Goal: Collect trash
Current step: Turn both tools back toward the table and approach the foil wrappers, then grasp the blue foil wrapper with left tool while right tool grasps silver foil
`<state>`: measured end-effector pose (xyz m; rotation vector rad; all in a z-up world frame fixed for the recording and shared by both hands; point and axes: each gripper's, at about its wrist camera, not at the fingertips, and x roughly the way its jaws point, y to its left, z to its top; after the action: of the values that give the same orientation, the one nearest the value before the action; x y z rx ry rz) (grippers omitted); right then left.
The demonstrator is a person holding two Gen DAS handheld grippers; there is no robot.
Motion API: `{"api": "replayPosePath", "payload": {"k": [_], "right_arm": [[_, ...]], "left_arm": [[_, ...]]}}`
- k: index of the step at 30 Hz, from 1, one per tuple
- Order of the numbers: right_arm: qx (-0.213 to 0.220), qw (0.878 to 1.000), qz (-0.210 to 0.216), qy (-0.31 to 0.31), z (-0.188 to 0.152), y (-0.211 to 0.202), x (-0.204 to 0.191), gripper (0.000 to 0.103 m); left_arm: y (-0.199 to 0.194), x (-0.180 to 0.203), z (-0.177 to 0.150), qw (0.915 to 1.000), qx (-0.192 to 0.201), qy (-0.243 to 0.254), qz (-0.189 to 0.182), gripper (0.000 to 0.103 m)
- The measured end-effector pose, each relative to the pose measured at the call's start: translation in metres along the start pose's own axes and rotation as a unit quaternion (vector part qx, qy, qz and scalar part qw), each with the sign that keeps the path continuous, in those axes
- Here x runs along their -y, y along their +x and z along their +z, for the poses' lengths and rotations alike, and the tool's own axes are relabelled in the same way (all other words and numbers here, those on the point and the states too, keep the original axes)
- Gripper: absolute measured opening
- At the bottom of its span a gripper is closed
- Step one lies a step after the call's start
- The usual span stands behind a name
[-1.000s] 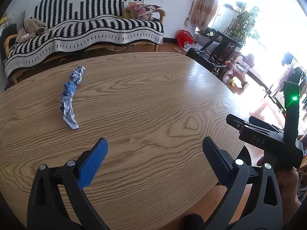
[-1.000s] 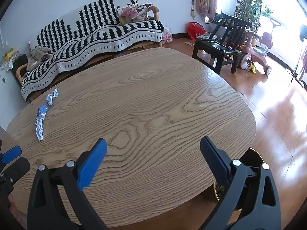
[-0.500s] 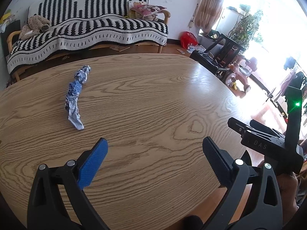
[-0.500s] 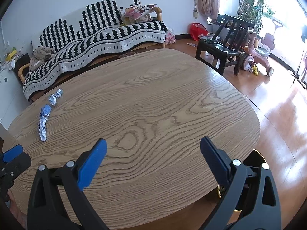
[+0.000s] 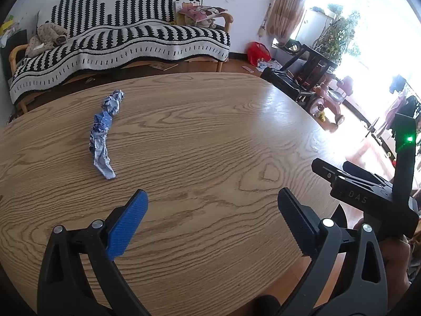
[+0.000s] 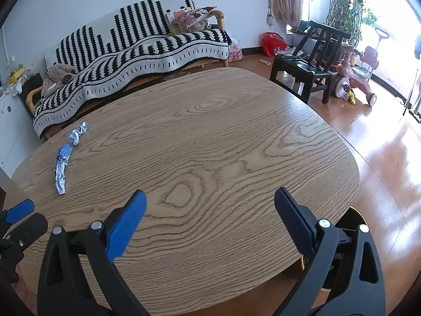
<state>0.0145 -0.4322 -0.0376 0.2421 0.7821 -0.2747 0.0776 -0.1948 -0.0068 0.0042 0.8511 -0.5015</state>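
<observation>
A long crumpled blue-and-white wrapper (image 5: pixel 101 142) lies on the wooden table (image 5: pixel 210 137), with a smaller crumpled ball (image 5: pixel 114 100) at its far end. My left gripper (image 5: pixel 211 197) is open and empty, above the table, with the wrapper ahead and to its left. My right gripper (image 6: pixel 209 197) is open and empty over the table's near middle. In the right wrist view the wrapper (image 6: pixel 61 169) and the ball (image 6: pixel 78 133) lie far left on the table (image 6: pixel 210 137), and the left gripper's body (image 6: pixel 18 221) shows at the left edge. The right gripper's body (image 5: pixel 368 189) shows at right in the left wrist view.
A sofa (image 5: pixel 118 39) with a black-and-white striped cover stands behind the table. A black chair (image 6: pixel 307 65), a toy tricycle (image 6: pixel 352 79) and plants (image 6: pixel 350 2) stand to the right. A dark round container with a yellow rim (image 6: pixel 350 213) sits below the table's right edge.
Both grippers have moved forward over the table. The wrapper now sits closer to the left gripper and nearer the middle of its view. Both stayed open.
</observation>
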Motion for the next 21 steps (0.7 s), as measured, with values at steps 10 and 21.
{"api": "replayPosePath", "payload": {"k": [10, 21], "right_arm": [[0.011, 1.000, 0.028, 0.000, 0.009, -0.001, -0.022, 0.094], [-0.005, 0.995, 0.091, -0.035, 0.029, 0.039, -0.111, 0.094]], "left_arm": [[-0.006, -0.029, 0.009, 0.9991, 0.015, -0.008, 0.038, 0.096], [0.029, -0.150, 0.036, 0.9897, 0.005, -0.075, 0.122, 0.096]]}}
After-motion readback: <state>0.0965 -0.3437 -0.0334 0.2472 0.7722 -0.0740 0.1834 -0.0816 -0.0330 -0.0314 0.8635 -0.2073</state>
